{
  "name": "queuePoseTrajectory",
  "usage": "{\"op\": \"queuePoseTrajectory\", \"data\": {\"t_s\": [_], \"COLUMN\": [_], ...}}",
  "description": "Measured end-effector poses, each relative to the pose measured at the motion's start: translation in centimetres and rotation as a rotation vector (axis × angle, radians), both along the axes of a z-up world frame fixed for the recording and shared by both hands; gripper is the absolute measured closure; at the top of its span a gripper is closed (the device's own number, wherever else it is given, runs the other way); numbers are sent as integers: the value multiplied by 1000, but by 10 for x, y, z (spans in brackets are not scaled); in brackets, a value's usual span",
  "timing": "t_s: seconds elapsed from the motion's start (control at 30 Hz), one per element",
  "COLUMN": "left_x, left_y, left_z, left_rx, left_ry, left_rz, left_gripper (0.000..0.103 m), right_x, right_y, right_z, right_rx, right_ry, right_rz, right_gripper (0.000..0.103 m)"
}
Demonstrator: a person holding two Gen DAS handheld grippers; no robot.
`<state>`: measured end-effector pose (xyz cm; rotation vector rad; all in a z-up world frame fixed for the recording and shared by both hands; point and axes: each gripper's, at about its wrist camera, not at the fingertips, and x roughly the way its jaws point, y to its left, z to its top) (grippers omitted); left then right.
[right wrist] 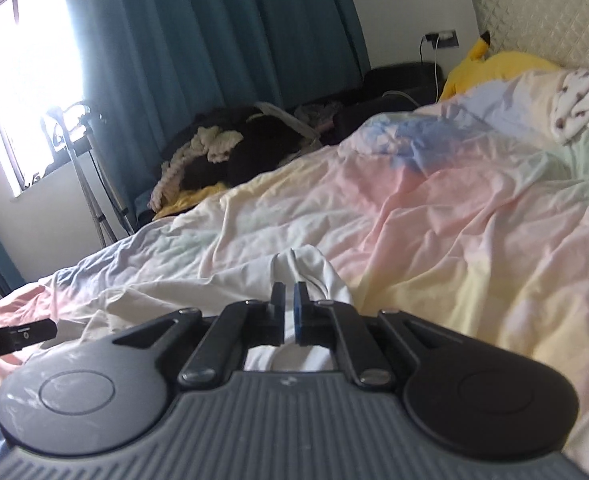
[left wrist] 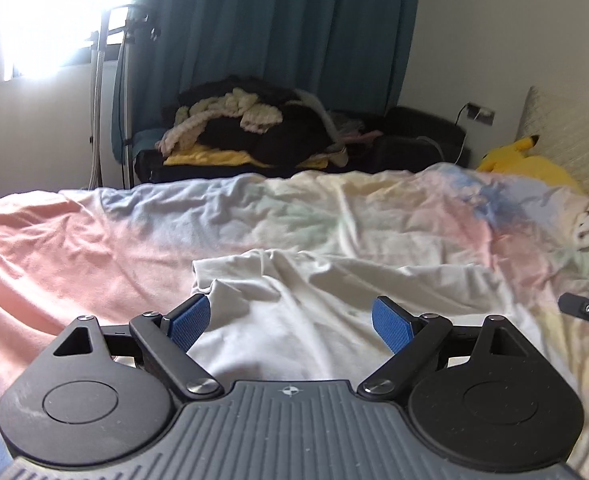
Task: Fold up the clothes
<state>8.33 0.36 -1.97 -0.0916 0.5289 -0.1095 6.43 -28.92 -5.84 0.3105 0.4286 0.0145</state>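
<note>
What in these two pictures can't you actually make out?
- White garment: its near part is hidden behind the left tongs in the left view; its type is unclear.
- Right tongs: cloth between them is barely visible.
- Window: glare washes it out.
- Clothes pile: blurred, items indistinct.

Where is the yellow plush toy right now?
In both views the yellow plush toy lies at the far right of the bed, against the quilted headboard, just beyond the pastel duvet.

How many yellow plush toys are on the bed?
1. The yellow plush toy lies at the head of the bed, against the quilted pillow. Others could be hidden beyond the rumpled bedcover.
</note>
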Motion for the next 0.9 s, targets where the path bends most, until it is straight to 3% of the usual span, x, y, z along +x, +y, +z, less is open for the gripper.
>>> {"op": "queuePoseTrajectory", "data": {"t_s": [0.33, 0.53, 0.6, 0.67, 0.73, 0.8, 0.9], "left_x": [-49, -66, -69, -67, -61, -56, -48], "left_y": [9, 15, 19, 24, 33, 41, 48], "left_z": [13, 18, 14, 7, -6, -23, -51], "left_rx": [-69, -141, -216, -329, -510, -688, -871], "left_ry": [-24, -25, 18, 94, 196, 291, 413], "left_rz": [1, -15, -35, -72, -109, -129, -98], "left_gripper": [12, 12, 12, 12, 12, 12, 12], "right_x": [-61, -71, -75, -78, -81, -78, -76], "right_y": [11, 16, 18, 19, 21, 17, 14], "right_z": [13, 0, -4, -9, -13, -33, -59], "right_rx": [58, 255, 321, 386, 452, 660, 856], "right_ry": [-42, 16, 35, 55, 75, 133, 219], "right_rz": [-3, 60, 81, 102, 123, 144, 88], "right_gripper": [96, 90, 70, 58, 50, 39, 21]}}
